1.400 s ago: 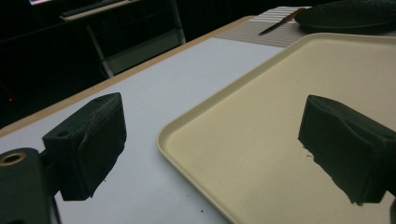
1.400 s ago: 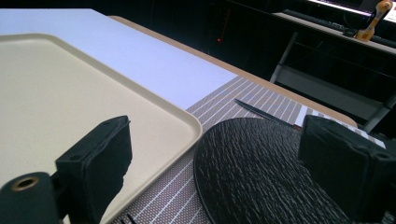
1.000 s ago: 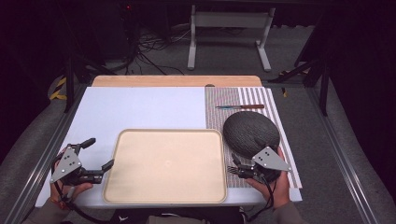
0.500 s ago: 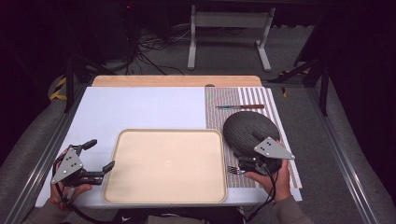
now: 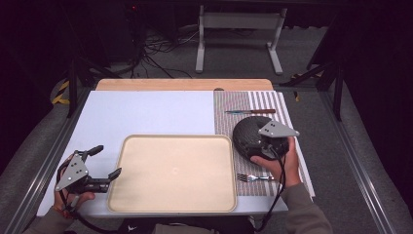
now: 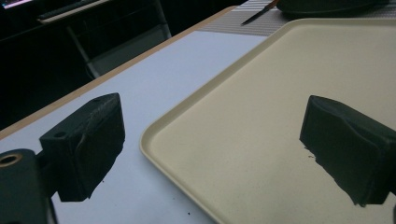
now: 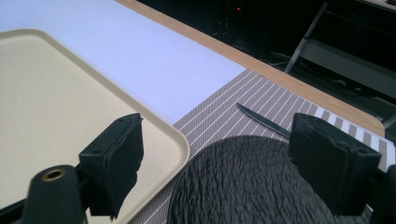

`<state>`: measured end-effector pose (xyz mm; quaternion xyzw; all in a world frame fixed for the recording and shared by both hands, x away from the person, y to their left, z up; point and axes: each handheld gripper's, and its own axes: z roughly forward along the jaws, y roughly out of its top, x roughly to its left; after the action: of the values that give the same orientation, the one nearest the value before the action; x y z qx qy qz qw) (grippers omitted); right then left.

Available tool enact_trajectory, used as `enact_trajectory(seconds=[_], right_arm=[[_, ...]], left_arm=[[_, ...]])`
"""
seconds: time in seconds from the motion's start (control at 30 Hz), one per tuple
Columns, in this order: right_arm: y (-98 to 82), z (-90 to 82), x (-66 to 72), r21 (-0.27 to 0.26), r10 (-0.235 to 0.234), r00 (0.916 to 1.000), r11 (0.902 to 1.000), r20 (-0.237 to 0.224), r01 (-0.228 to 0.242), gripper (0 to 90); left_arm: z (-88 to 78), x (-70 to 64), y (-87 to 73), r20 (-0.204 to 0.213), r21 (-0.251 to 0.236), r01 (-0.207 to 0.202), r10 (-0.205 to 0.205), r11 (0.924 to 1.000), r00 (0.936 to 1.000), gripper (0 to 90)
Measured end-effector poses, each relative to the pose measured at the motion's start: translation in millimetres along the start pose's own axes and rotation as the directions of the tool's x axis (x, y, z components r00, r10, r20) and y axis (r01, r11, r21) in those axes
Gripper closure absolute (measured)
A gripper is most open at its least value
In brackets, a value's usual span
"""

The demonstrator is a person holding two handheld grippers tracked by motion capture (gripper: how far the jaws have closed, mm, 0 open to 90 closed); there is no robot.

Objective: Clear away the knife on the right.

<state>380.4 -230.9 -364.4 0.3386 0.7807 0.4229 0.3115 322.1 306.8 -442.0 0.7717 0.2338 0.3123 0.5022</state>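
Observation:
A beige tray (image 5: pixel 173 170) lies at the table's near middle. Right of it, a dark round textured plate (image 5: pixel 246 134) rests on a striped placemat (image 5: pixel 229 109). My right gripper (image 5: pixel 255 141) hovers over the plate's near side. Its jaws have just been closing a little but stand open, with the plate (image 7: pixel 243 182) below and between them and the pads clear of it. My left gripper (image 5: pixel 108 160) stands open at the tray's left rim (image 6: pixel 154 140), one jaw over the tray, nothing held.
A fork (image 5: pixel 254 178) lies on the placemat near the front edge, beside the right hand. A knife (image 5: pixel 251 112) lies beyond the plate. White table surface (image 5: pixel 146 112) stretches behind the tray. A metal stand (image 5: pixel 238 29) is on the floor past the table.
The right gripper has risen and moved away from the fork, farther over the dark plate. The left gripper has stayed put.

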Motion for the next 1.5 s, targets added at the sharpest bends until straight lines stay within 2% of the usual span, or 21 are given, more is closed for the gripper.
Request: enact_trajectory(seconds=[0.13, 0.2, 0.3, 0.33, 0.4, 0.53, 0.63, 0.7, 0.9, 0.97, 1.07, 1.13, 1.17, 1.23, 1.33, 1.4, 1.47, 1.5], right_arm=[[6.9, 10.0, -10.0, 0.011, 0.018, 0.9998, 0.9998, 0.000, -0.018, 20.8], [11.2, 18.8, -16.5, 0.029, 0.011, 0.9999, 0.9995, 0.002, -0.011, 20.5], [14.1, 34.0, -27.7, 0.093, 0.021, 0.9995, 0.9954, 0.022, -0.023, 20.0], [14.2, 38.6, -31.0, 0.114, 0.026, 0.9988, 0.9930, 0.043, -0.031, 20.1], [13.8, 45.4, -36.7, 0.121, 0.041, 0.9989, 0.9917, 0.022, -0.043, 21.3], [13.6, 61.3, -48.0, 0.163, 0.038, 0.9990, 0.9858, 0.022, -0.041, 22.0], [13.4, 72.3, -61.3, 0.202, 0.030, 0.9991, 0.9788, 0.031, -0.036, 22.8], [12.8, 78.7, -70.6, 0.225, 0.043, 0.9987, 0.9732, 0.029, -0.048, 23.0], [10.3, 101.6, -100.0, 0.321, 0.076, 0.9956, 0.9428, 0.055, -0.090, 25.8], [10.1, 104.6, -103.1, 0.327, 0.084, 0.9950, 0.9401, 0.056, -0.097, 25.8], [8.7, 122.1, -117.9, 0.360, 0.101, 0.9926, 0.9253, 0.068, -0.119, 25.8], [8.1, 125.0, -120.1, 0.370, 0.098, 0.9925, 0.9214, 0.072, -0.118, 25.8], [7.2, 130.0, -124.4, 0.386, 0.098, 0.9915, 0.9140, 0.086, -0.124, 26.5], [5.2, 138.5, -131.8, 0.414, 0.112, 0.9898, 0.8998, 0.088, -0.138, 28.2], [-1.2, 149.8, -141.2, 0.455, 0.131, 0.9877, 0.8767, 0.086, -0.156, 30.3], [-5.9, 155.4, -145.0, 0.485, 0.142, 0.9861, 0.8586, 0.085, -0.166, 30.1], [-7.0, 156.7, -146.1, 0.489, 0.144, 0.9858, 0.8558, 0.085, -0.168, 30.0], [-8.6, 159.9, -147.2, 0.504, 0.143, 0.9869, 0.8485, 0.075, -0.161, 31.3]], left_arm=[[1.8, 1.1, 1.3, 0.000, -0.018, 0.008, -0.008, 0.9998, 1.0000, 6.8], [2.5, 3.1, 0.8, -0.004, -0.022, 0.003, -0.003, 0.9997, 1.0000, 6.9], [3.3, 3.3, 0.1, 0.004, -0.015, 0.025, -0.025, 0.9996, 0.9997, 6.9], [2.9, 3.4, 0.8, 0.001, -0.019, 0.015, -0.015, 0.9997, 0.9999, 6.8], [2.6, 3.0, 0.7, -0.001, -0.017, 0.015, -0.015, 0.9997, 0.9999, 6.8], [2.3, 3.1, -0.8, -0.003, -0.005, 0.034, -0.034, 0.9994, 0.9994, 6.9], [3.2, 1.7, 1.8, 0.017, 0.001, 0.012, -0.012, 0.9999, 0.9998, 7.2], [3.4, 0.5, 2.6, 0.026, 0.010, -0.001, 0.001, 0.9999, 0.9997, 7.0], [-6.9, -1.7, -1.3, 0.014, 0.033, -0.005, 0.005, 0.9994, 0.9999, 6.6], [-10.1, -2.0, -2.6, 0.007, 0.037, 0.005, -0.006, 0.9993, 1.0000, 6.5], [-11.9, -0.4, -5.8, -0.013, 0.045, 0.011, -0.011, 0.9989, 0.9999, 6.2], [-12.1, -0.1, -8.1, -0.017, 0.069, 0.012, -0.011, 0.9975, 0.9998, 6.1], [-12.2, -0.6, -9.6, -0.018, 0.072, 0.013, -0.011, 0.9973, 0.9998, 6.1], [-14.1, -0.5, -10.3, -0.022, 0.078, 0.008, -0.006, 0.9969, 0.9997, 6.1], [-16.9, -1.1, -10.7, -0.033, 0.069, 0.024, -0.022, 0.9973, 0.9992, 6.1], [-18.8, -1.2, -11.0, -0.039, 0.076, 0.018, -0.015, 0.9970, 0.9991, 5.9], [-19.4, -1.5, -11.6, -0.039, 0.076, 0.028, -0.025, 0.9967, 0.9989, 5.9], [-20.2, -0.7, -12.2, -0.046, 0.072, 0.021, -0.017, 0.9972, 0.9988, 5.8]])
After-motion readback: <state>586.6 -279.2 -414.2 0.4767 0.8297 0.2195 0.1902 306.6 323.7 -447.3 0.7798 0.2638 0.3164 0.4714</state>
